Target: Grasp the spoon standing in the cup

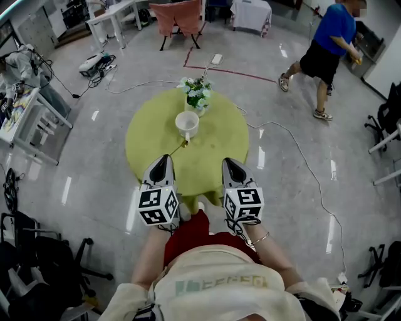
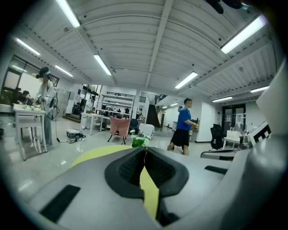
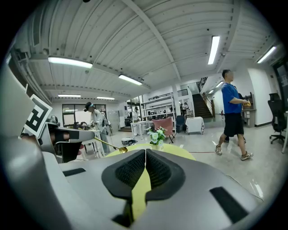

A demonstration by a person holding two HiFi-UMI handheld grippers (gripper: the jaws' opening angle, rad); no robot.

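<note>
A white cup point(image 1: 187, 123) stands near the middle of a round yellow-green table point(image 1: 216, 147). A thin gold spoon point(image 1: 178, 148) runs from my left gripper's tip toward the cup's near side, clear of the cup's opening. In the right gripper view the spoon point(image 3: 110, 145) sticks out of the left gripper point(image 3: 85, 134), bowl end free in the air. My left gripper point(image 1: 165, 157) point(image 2: 145, 149) is shut on the spoon's handle. At the table's near right my right gripper point(image 1: 228, 162) point(image 3: 146, 150) is shut with nothing in it.
A vase of white flowers point(image 1: 197, 93) stands just behind the cup. A person in a blue shirt point(image 1: 327, 44) walks at the far right. A white cable point(image 1: 294, 150) lies on the floor right of the table. A pink-draped chair point(image 1: 178, 15) stands far back.
</note>
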